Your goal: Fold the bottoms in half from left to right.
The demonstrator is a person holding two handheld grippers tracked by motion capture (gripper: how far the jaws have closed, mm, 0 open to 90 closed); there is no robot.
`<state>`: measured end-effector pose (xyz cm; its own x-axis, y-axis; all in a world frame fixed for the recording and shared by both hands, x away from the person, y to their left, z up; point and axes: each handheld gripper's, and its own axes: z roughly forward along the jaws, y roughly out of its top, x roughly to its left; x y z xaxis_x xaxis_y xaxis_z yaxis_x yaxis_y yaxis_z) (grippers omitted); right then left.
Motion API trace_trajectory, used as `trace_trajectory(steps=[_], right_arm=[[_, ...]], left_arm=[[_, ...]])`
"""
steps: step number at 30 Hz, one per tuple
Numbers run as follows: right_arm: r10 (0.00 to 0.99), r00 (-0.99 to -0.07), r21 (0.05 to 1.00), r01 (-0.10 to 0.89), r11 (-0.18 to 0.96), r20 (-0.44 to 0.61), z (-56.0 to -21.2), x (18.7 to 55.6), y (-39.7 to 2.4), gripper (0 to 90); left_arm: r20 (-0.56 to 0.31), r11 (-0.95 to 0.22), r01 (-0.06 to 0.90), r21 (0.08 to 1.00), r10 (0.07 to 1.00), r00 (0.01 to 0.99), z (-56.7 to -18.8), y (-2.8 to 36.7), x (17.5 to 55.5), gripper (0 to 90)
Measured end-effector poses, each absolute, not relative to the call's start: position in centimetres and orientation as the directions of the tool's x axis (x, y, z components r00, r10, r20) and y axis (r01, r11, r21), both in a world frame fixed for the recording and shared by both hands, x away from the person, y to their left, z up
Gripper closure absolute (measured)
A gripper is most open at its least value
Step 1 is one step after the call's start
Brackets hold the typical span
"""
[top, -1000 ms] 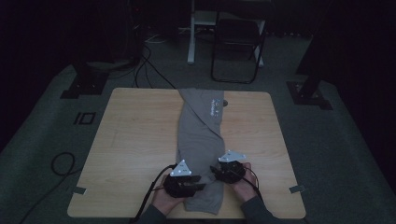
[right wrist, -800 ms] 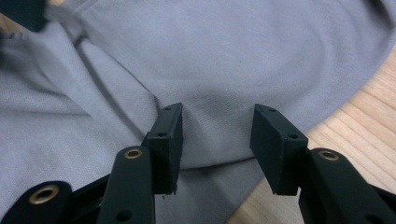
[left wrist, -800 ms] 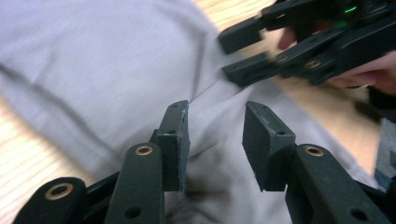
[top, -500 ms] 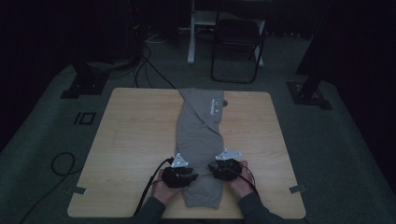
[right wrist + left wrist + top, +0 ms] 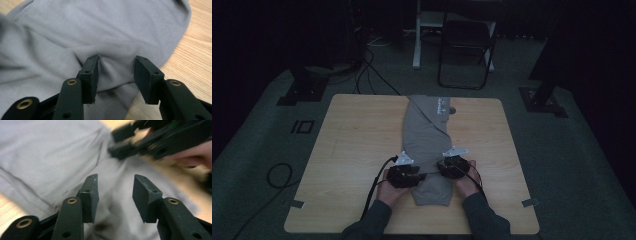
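A grey garment [image 5: 427, 145], folded into a long narrow strip, lay down the middle of the wooden table [image 5: 352, 150], running from the far edge toward the person's side. A small printed label showed near its far end. Both hands worked at the near end of the cloth, close together, with the left tongs [image 5: 404, 175] on its left edge and the right tongs [image 5: 453, 167] on its right edge.

In the left gripper view the left tongs [image 5: 115, 195] stood well apart, having just been opening, with the grey garment [image 5: 50, 157] lying slack below and between the jaws, not pinched. The other gripper and a hand appeared blurred beyond them.

In the right gripper view the right tongs [image 5: 115, 75] were also parted, set astride a raised fold of the garment [image 5: 100, 30]; the pads [image 5: 91, 75] did not squeeze it. Bare table [image 5: 195, 50] showed past the rounded edge of the cloth.
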<state>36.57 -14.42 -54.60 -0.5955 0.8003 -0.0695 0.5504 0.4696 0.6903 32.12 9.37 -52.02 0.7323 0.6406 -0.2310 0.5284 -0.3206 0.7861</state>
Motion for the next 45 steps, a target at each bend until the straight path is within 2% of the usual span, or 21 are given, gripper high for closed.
trace_trajectory(steps=[4, 7, 10, 16, 22, 23, 25, 27, 29, 32, 39, 44, 45], right_arm=[[0.78, -0.622, 0.718, 0.513, 0.471, -0.067, -53.9, 35.3, -14.2, 55.9], [0.743, -0.668, 0.744, 0.475, 0.469, -0.042, -53.0, 34.3, -13.5, 55.9], [0.701, -0.713, 0.76, 0.445, 0.474, -0.019, -52.3, 34.0, -12.3, 55.8], [0.686, -0.728, 0.746, 0.448, 0.493, -0.015, -52.6, 35.8, -9.6, 55.3], [0.642, -0.767, 0.711, 0.457, 0.535, 0.01, -53.2, 37.7, -7.9, 49.7], [0.634, -0.774, 0.698, 0.456, 0.552, 0.004, -53.3, 37.8, -7.8, 51.5], [0.627, -0.779, 0.683, 0.462, 0.566, 0.009, -53.5, 37.6, -7.9, 69.9], [0.638, -0.77, 0.69, 0.459, 0.559, -0.004, -53.3, 36.7, -8.4, 83.2], [0.649, -0.76, 0.702, 0.457, 0.546, -0.01, -53.0, 35.8, -9.2, 87.9], [0.672, -0.74, 0.732, 0.457, 0.505, -0.002, -52.4, 34.1, -11.1, 88.4], [0.661, -0.745, 0.784, 0.462, 0.415, 0.09, -52.6, 30.1, -15.6, 84.1], [0.646, -0.757, 0.765, 0.474, 0.436, 0.101, -53.5, 28.5, -16.9, 80.6], [0.633, -0.766, 0.745, 0.484, 0.459, 0.108, -53.9, 28.1, -17.3, 76.1]], left_arm=[[-0.259, -0.263, 0.533, 0.804, 0.652, 0.712, -51.4, 12.0, 31.2, 54.0], [-0.26, -0.265, 0.566, 0.781, 0.685, 0.68, -52.0, 13.6, 30.8, 53.9], [-0.313, -0.239, 0.615, 0.752, 0.691, 0.652, -53.3, 14.5, 30.6, 53.6], [-0.325, -0.263, 0.635, 0.727, 0.682, 0.655, -54.4, 13.7, 30.5, 52.0], [-0.312, -0.287, 0.636, 0.716, 0.683, 0.66, -54.9, 13.1, 30.3, 51.1], [-0.308, -0.291, 0.635, 0.715, 0.685, 0.66, -54.9, 13.0, 30.3, 51.0], [-0.303, -0.295, 0.632, 0.717, 0.684, 0.663, -54.9, 12.9, 30.1, 50.7], [-0.296, -0.299, 0.627, 0.719, 0.685, 0.666, -54.9, 12.7, 30.0, 50.3], [-0.29, -0.303, 0.622, 0.722, 0.684, 0.669, -54.9, 12.6, 29.9, 50.1], [-0.281, -0.304, 0.615, 0.727, 0.686, 0.671, -54.8, 12.4, 29.7, 49.1], [-0.266, -0.324, 0.591, 0.739, 0.665, 0.698, -54.6, 11.6, 29.3, 47.2], [-0.26, -0.34, 0.593, 0.73, 0.665, 0.701, -54.8, 11.1, 29.2, 47.4], [-0.254, -0.348, 0.591, 0.728, 0.664, 0.703, -54.9, 10.9, 29.2, 48.6]])
